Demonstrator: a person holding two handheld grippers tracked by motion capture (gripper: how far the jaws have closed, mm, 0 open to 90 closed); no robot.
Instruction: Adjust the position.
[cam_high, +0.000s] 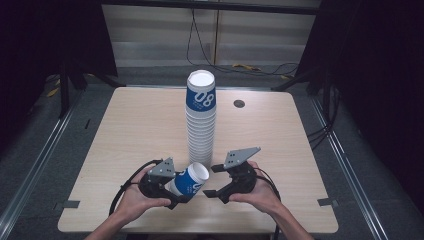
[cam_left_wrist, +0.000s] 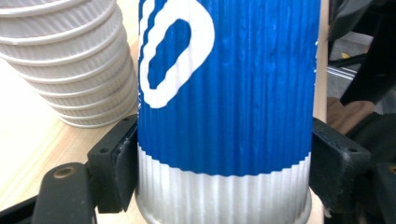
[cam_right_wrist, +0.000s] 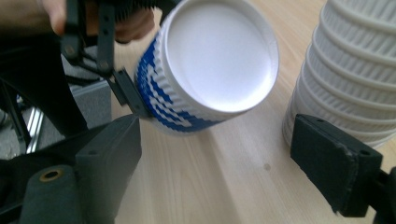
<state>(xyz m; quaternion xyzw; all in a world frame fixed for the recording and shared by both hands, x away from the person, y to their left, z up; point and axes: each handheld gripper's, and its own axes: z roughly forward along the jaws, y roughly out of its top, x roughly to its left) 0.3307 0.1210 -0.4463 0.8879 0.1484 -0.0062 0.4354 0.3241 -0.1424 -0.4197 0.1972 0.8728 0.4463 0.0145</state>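
Blue-and-white paper cup (cam_high: 190, 182) lies on its side in the lower middle of the high view, clamped across its ribbed wall by the left gripper (cam_high: 176, 196), whose black jaws press on both flanks in the left gripper view. Its closed white end faces the right gripper (cam_high: 214, 180), which hovers just beside it with jaws spread and nothing between them; in the right gripper view that white disc sits in the upper middle of the frame, clear of both pads.

Behind the hands, at the centre of the table (cam_high: 125, 130), stands a tall stack of cups (cam_high: 201, 120), nested mouth-down so that only the topmost one shows its blue band. The single cup is apart from the stack, so the work appears to be about at a hand-over or a re-grip: one cup is in hand, and it has either just come off the pile or has yet to be set on top. Which of the two cannot be judged from these pictures.

As for writing, the top cup of the stack carries large white figures that read "08" on the blue band. The held cup (cam_left_wrist: 224, 107) shows part of a similar white numeral, likely a zero, cropped at the upper left of the left gripper view.
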